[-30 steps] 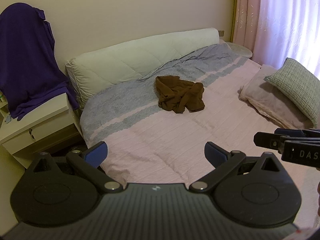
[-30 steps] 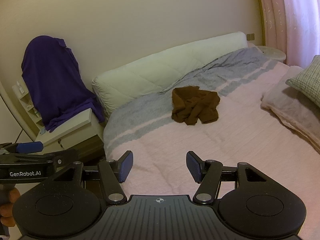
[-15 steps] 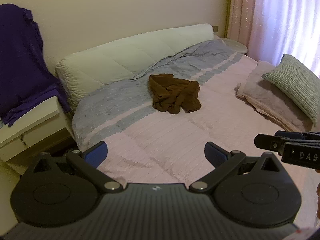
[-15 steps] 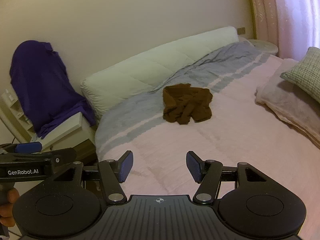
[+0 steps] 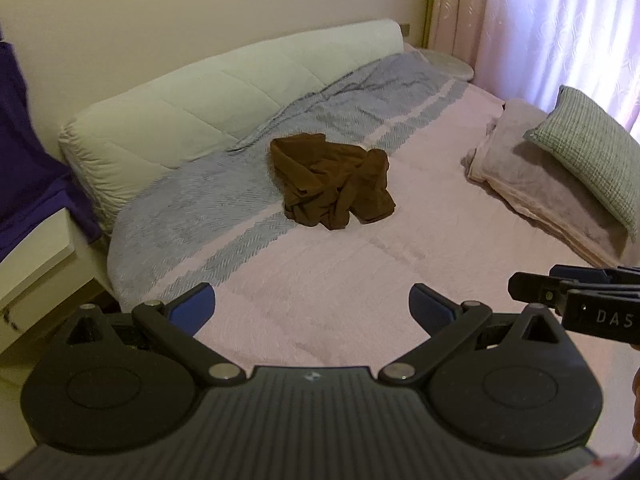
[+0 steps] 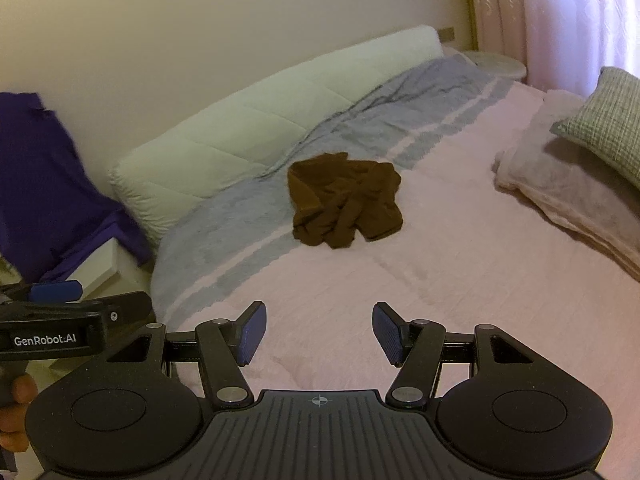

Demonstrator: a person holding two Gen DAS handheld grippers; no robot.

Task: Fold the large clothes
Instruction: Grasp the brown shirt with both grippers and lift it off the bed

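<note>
A crumpled brown garment point(image 5: 332, 184) point(image 6: 344, 200) lies in a heap on the pink bed cover point(image 5: 340, 280) point(image 6: 440, 264), where its grey striped band begins. My left gripper point(image 5: 312, 308) hovers open over the near side of the bed, well short of the garment, nothing between its blue pads. My right gripper point(image 6: 318, 334) is open too, empty, at about the same distance from the heap. Each gripper shows at the side of the other's view: the right one point(image 5: 576, 300) from the side, the left one point(image 6: 60, 304) from the side.
A white quilted headboard cushion point(image 5: 224, 96) runs along the far wall. A folded pink blanket point(image 5: 552, 184) and a green checked pillow point(image 5: 592, 152) lie on the right side of the bed. A purple garment point(image 6: 52, 184) hangs over a white nightstand point(image 5: 36, 256) on the left. Pink curtains point(image 5: 552, 20) hang at the right.
Both grippers have moved forward and slightly down toward the bed; the brown garment and bed now look larger and nearer. Both stayed open and empty.
</note>
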